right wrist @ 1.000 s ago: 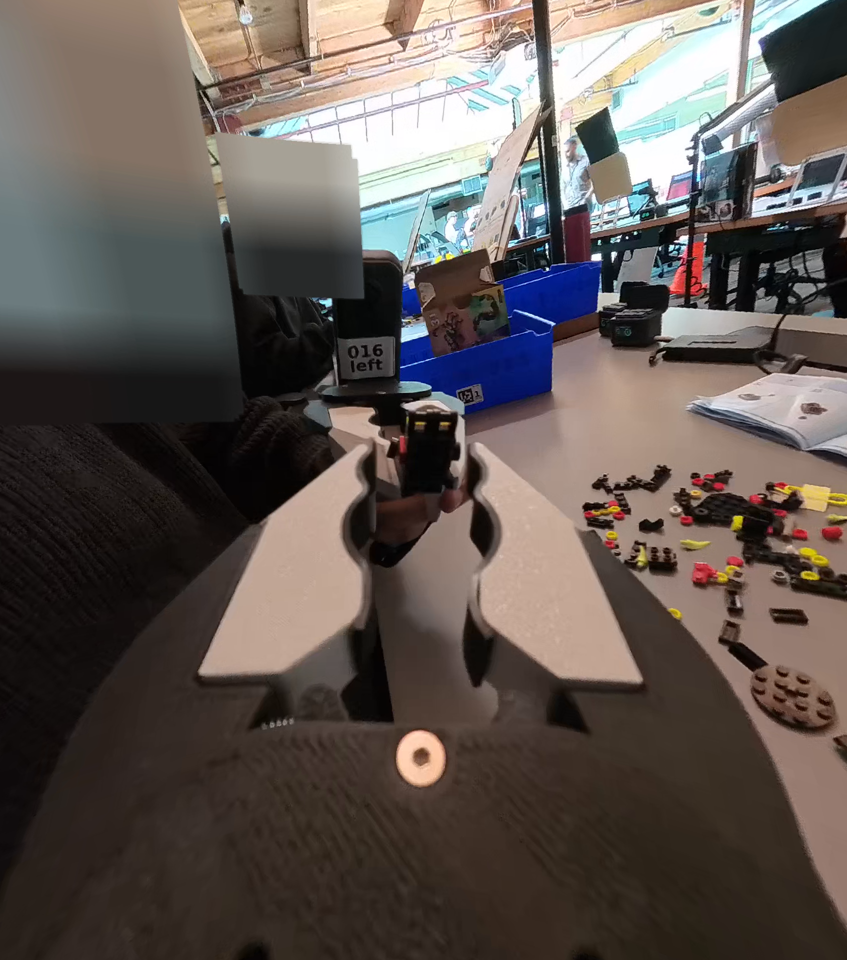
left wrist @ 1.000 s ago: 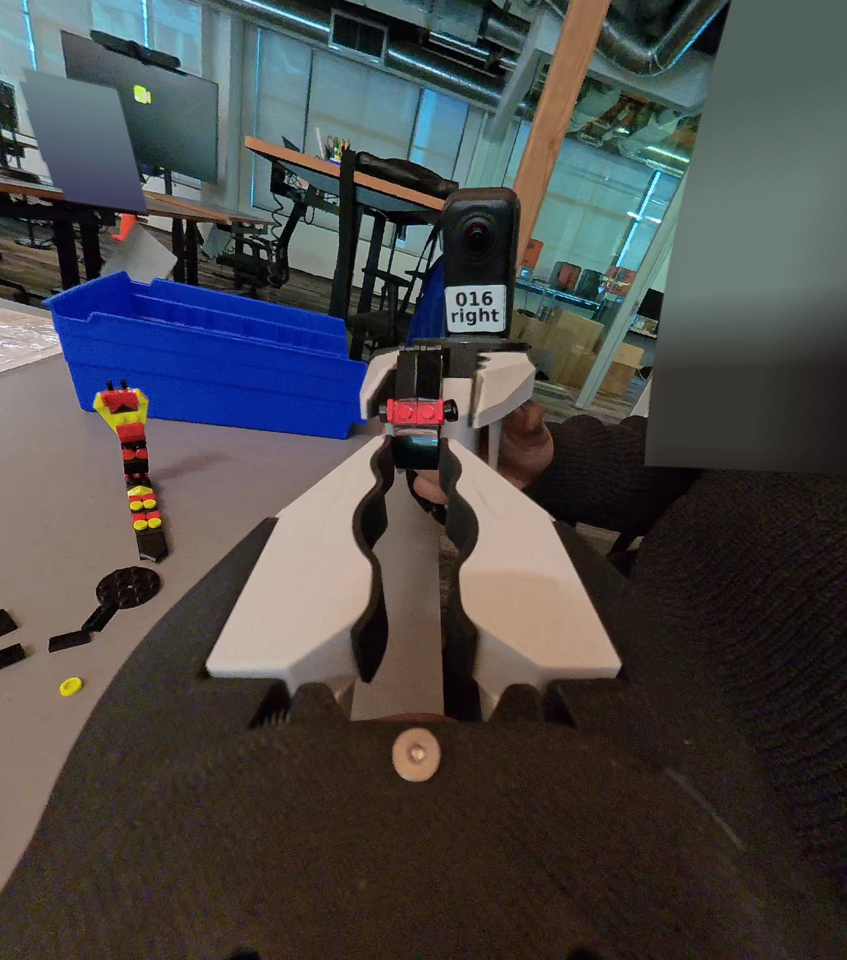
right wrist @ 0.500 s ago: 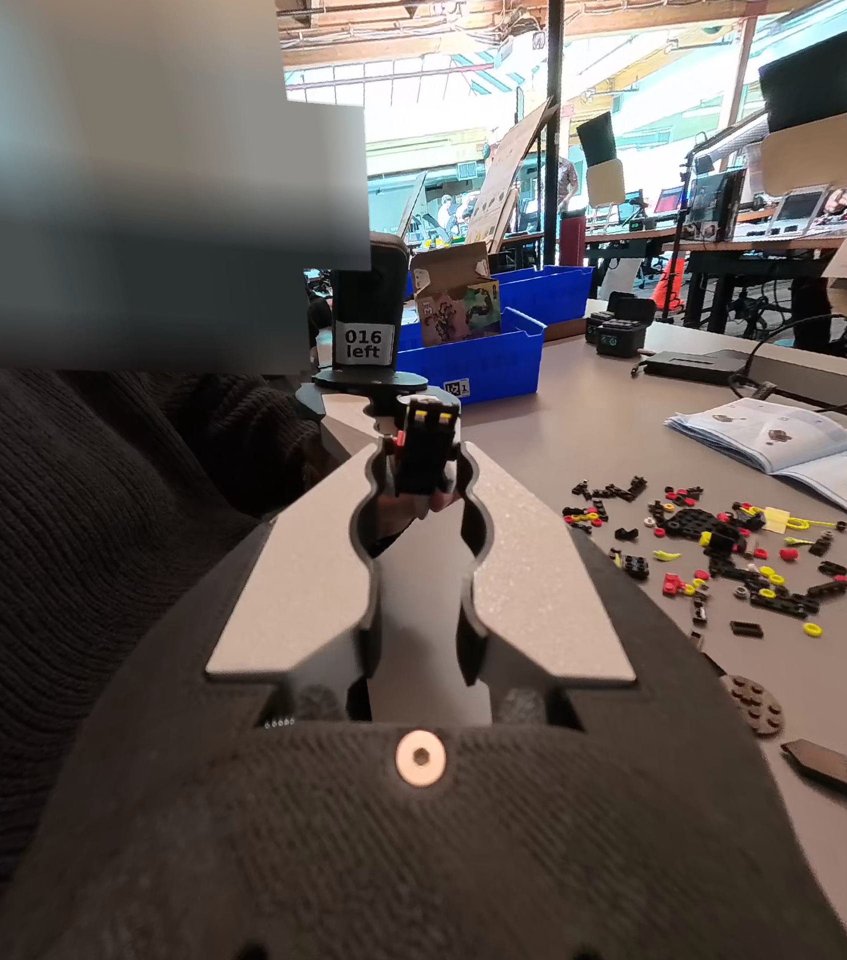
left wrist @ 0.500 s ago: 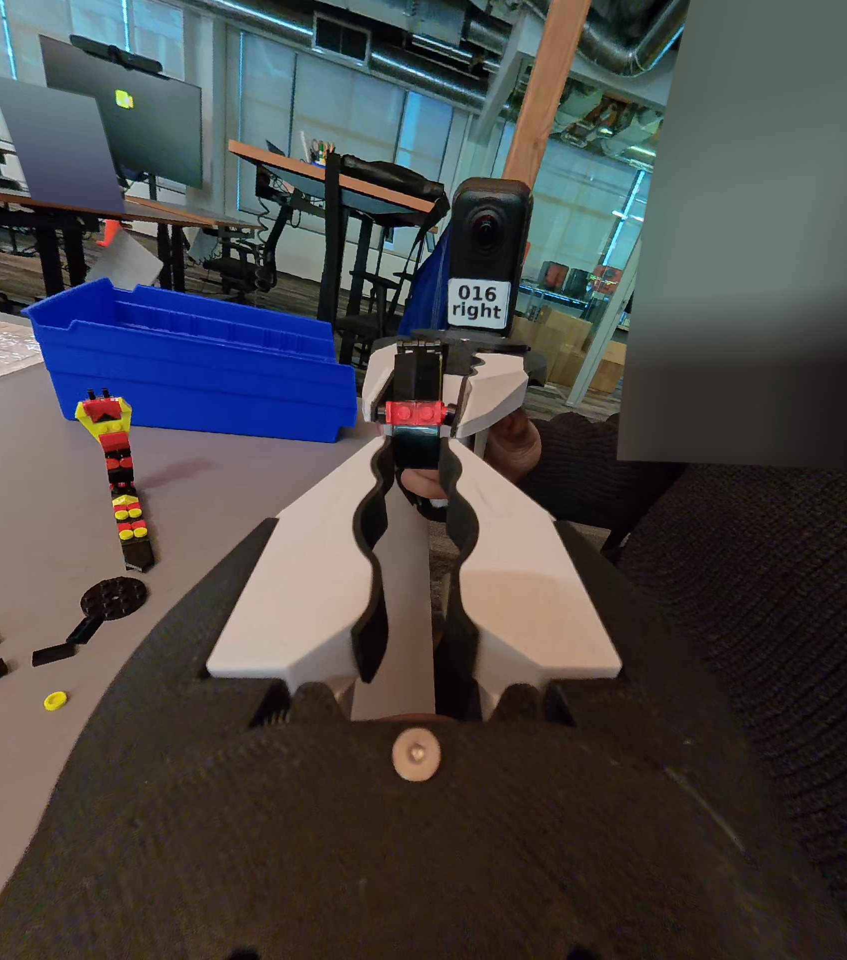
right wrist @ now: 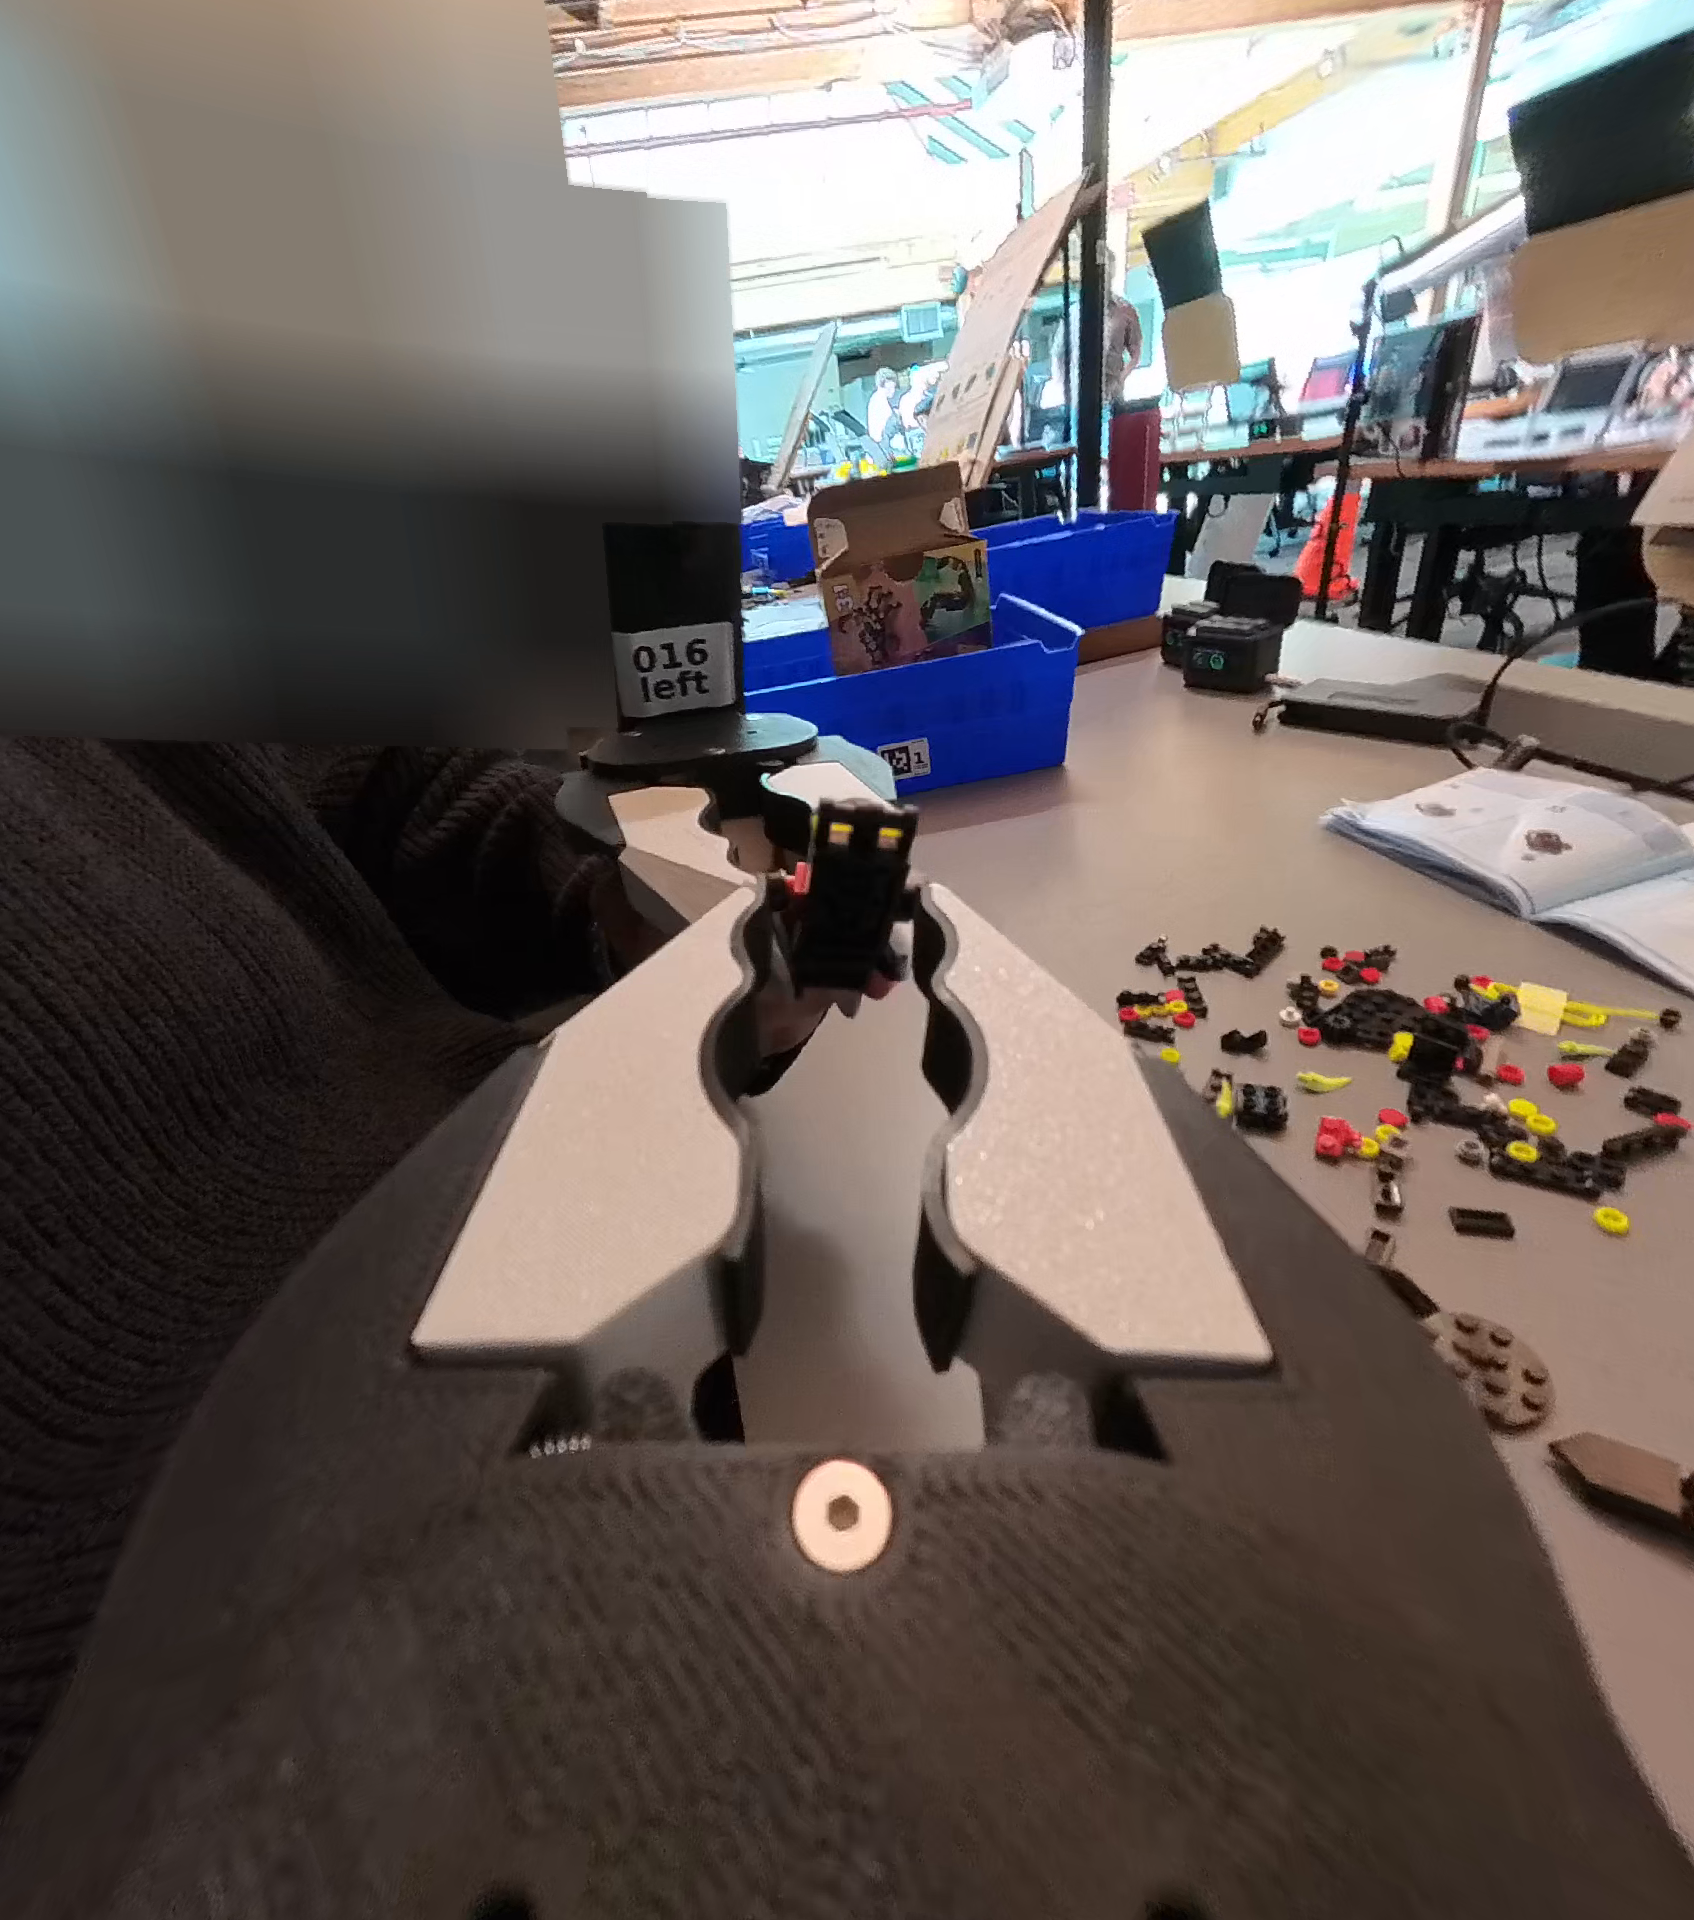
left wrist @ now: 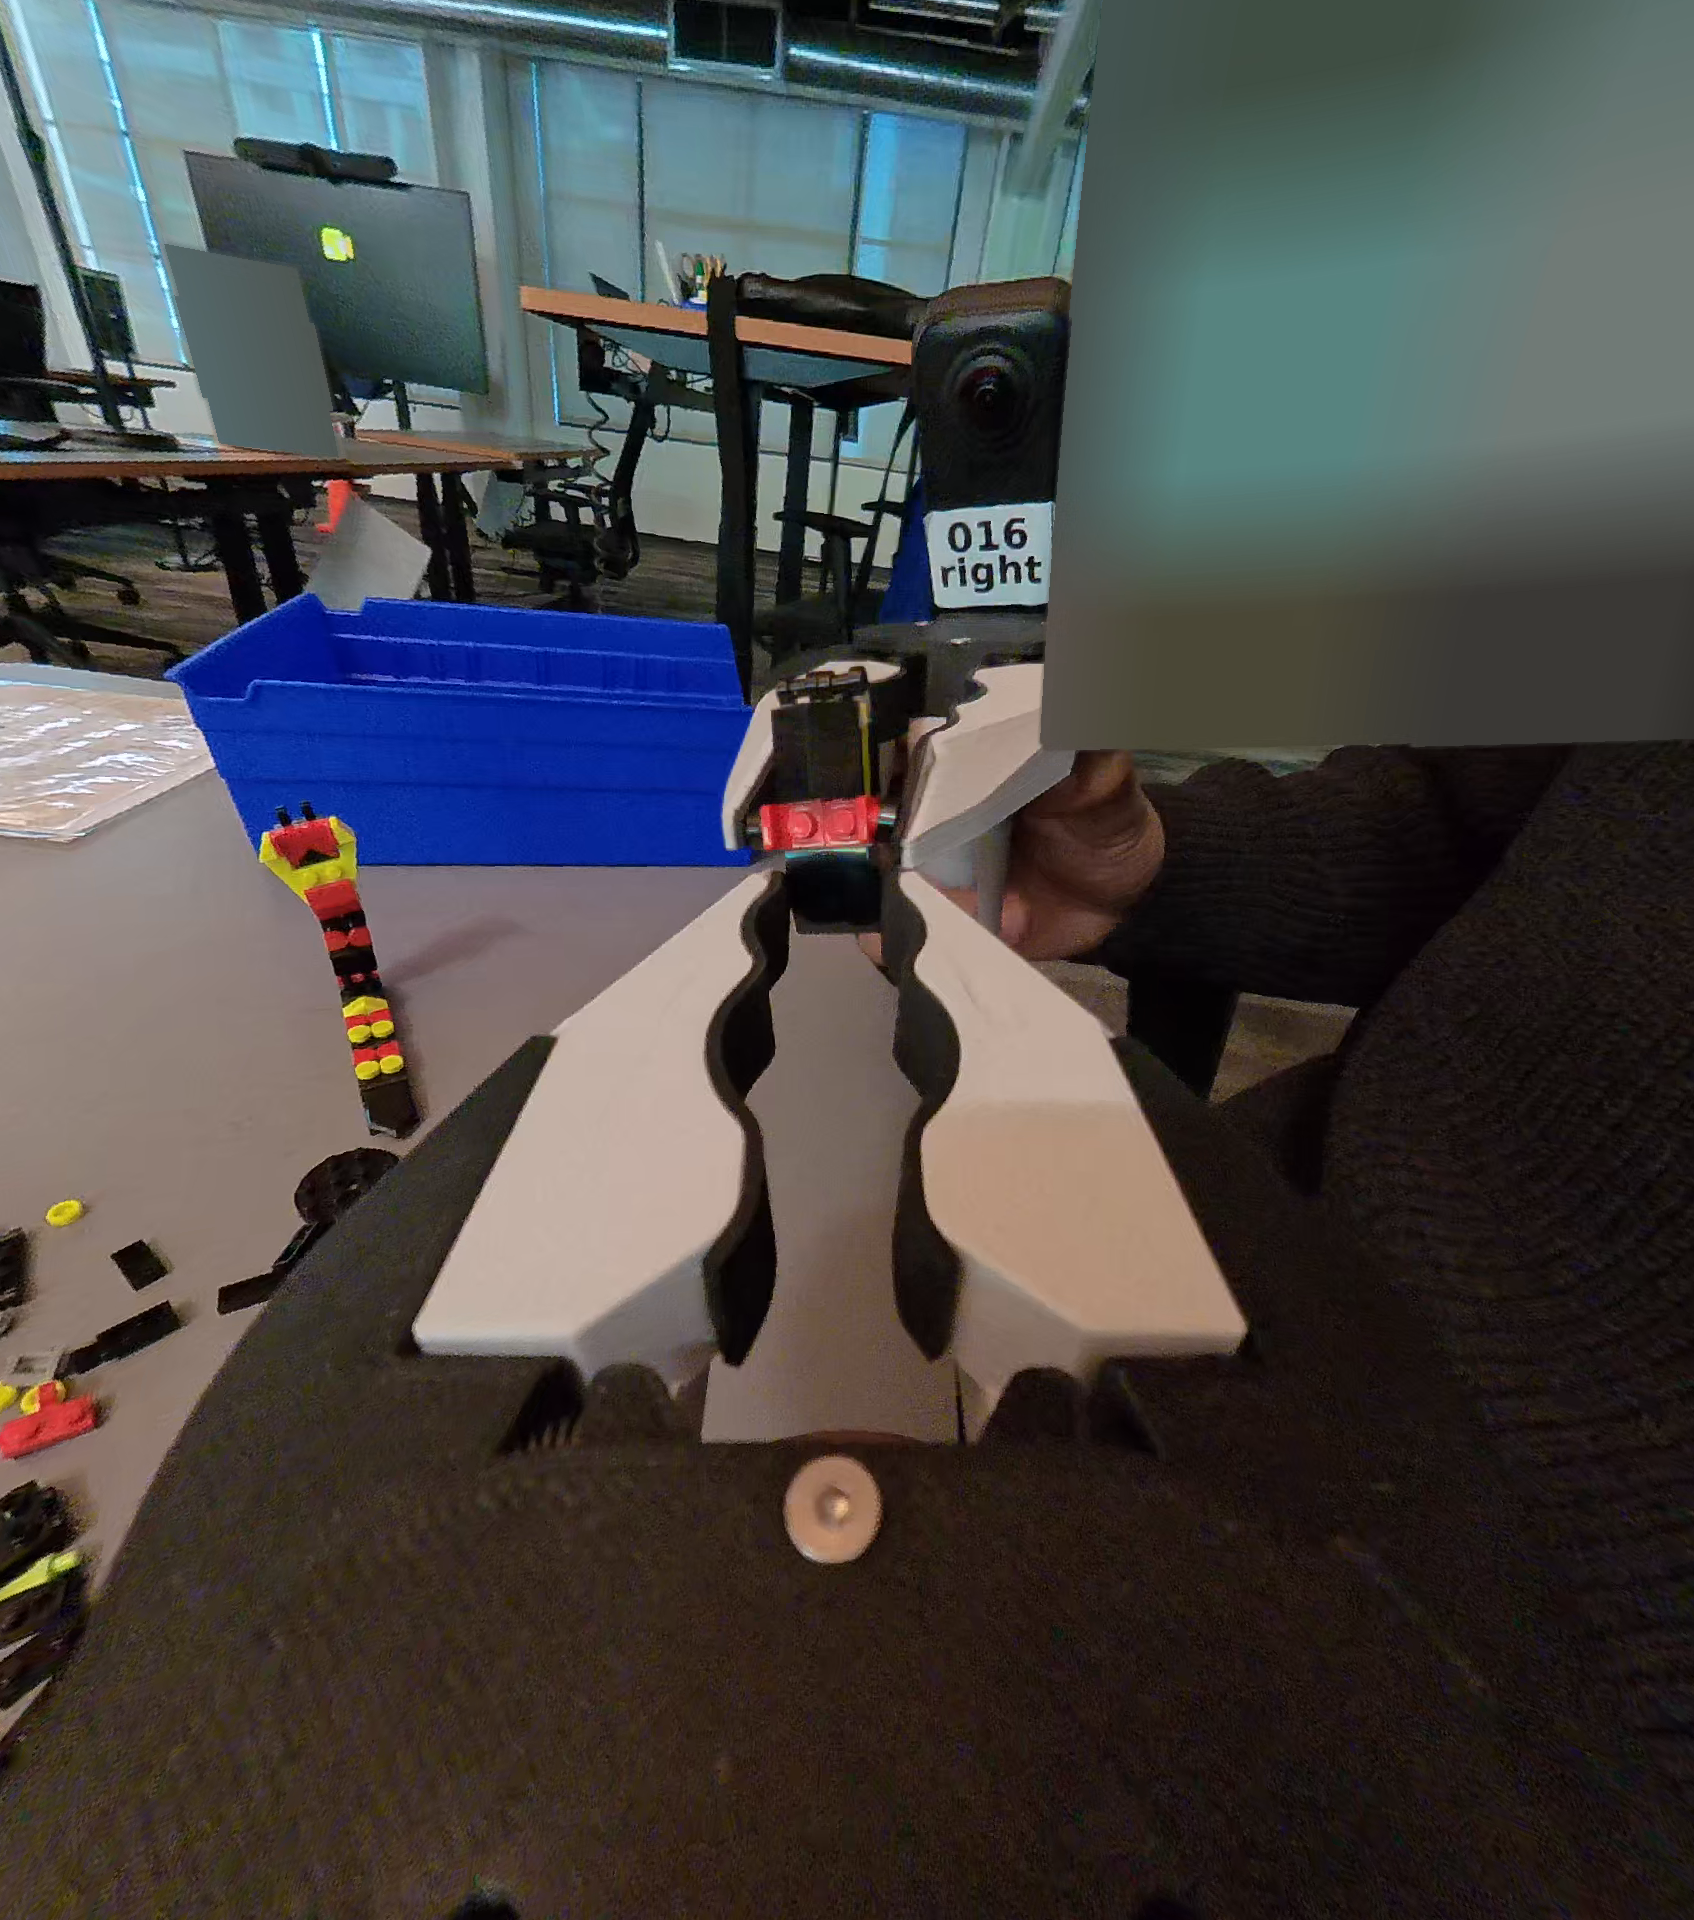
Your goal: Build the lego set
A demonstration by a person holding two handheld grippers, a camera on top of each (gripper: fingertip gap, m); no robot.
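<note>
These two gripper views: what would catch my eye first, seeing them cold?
First, the small black lego assembly with a red brick across it, held up in the air where the left gripper and right gripper meet tip to tip. Next, the scattered black, red and yellow loose pieces on the grey table, and the long red-yellow-black strip lying before a blue bin.

Each gripper was built with pale grey fingers, wavy black inner pads and a black textured body; a round silver screw was set below the fingers. A black ribbed-knit sleeve was worn.
</note>
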